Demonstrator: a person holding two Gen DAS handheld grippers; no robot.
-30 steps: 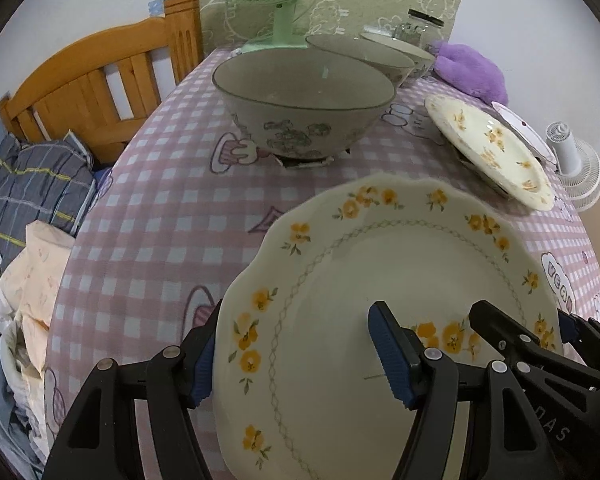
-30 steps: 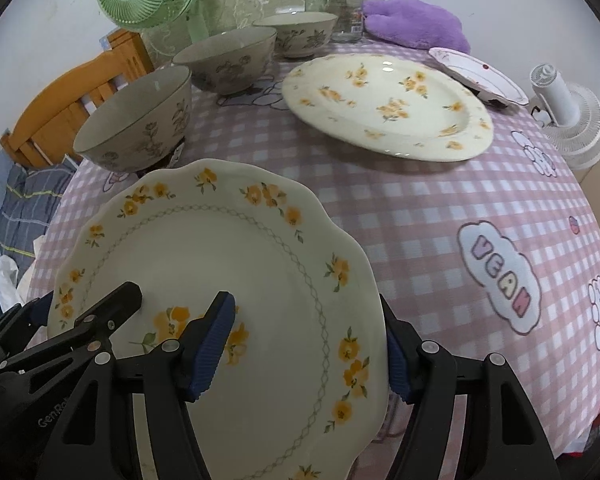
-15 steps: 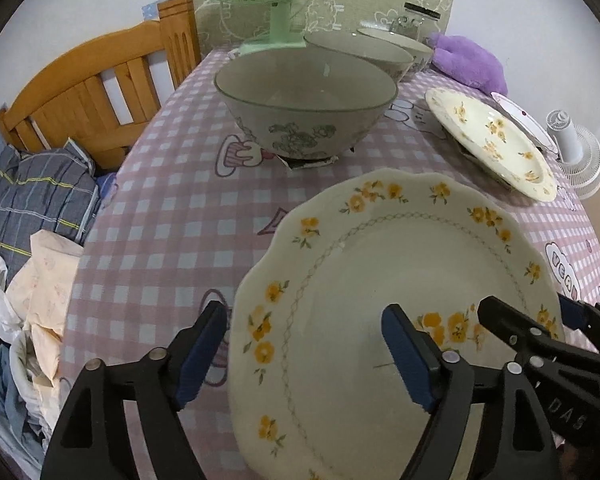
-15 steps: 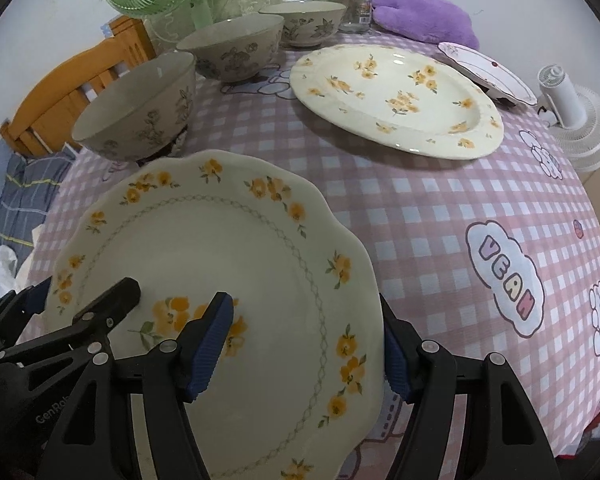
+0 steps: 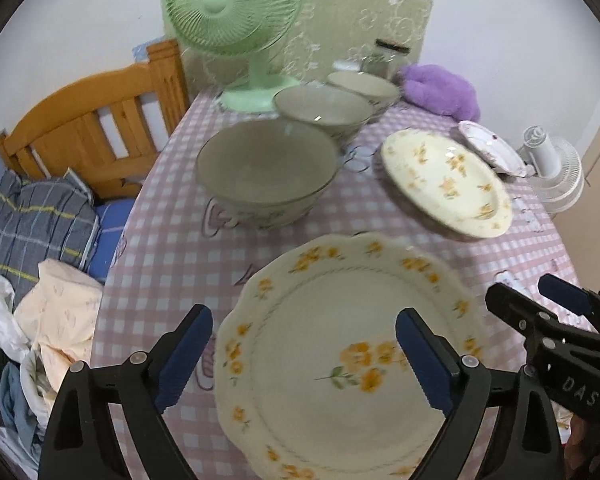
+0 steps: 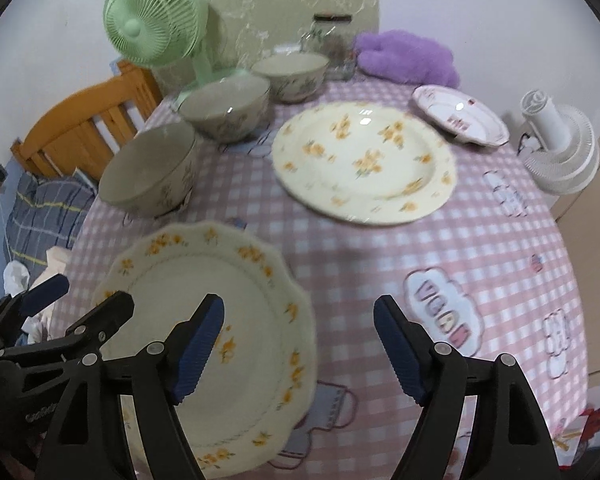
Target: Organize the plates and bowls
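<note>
both grippers hang over the scalloped cream plate with yellow flowers (image 5: 340,360), which lies flat on the pink checked tablecloth (image 5: 172,256) at the near edge. left gripper (image 5: 300,354) jaws opening, spread, pads off the plate rim. right gripper (image 6: 298,350) jaws opening too, nothing pinched. round cream floral plate (image 6: 364,164) at 1 o'clock, three grey-green ceramic bowls (image 6: 150,168) at 11.

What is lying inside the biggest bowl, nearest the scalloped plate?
Nothing shows inside the biggest bowl: its grey inner wall and floor look bare. What is under it on the checked tablecloth stays covered.
</note>
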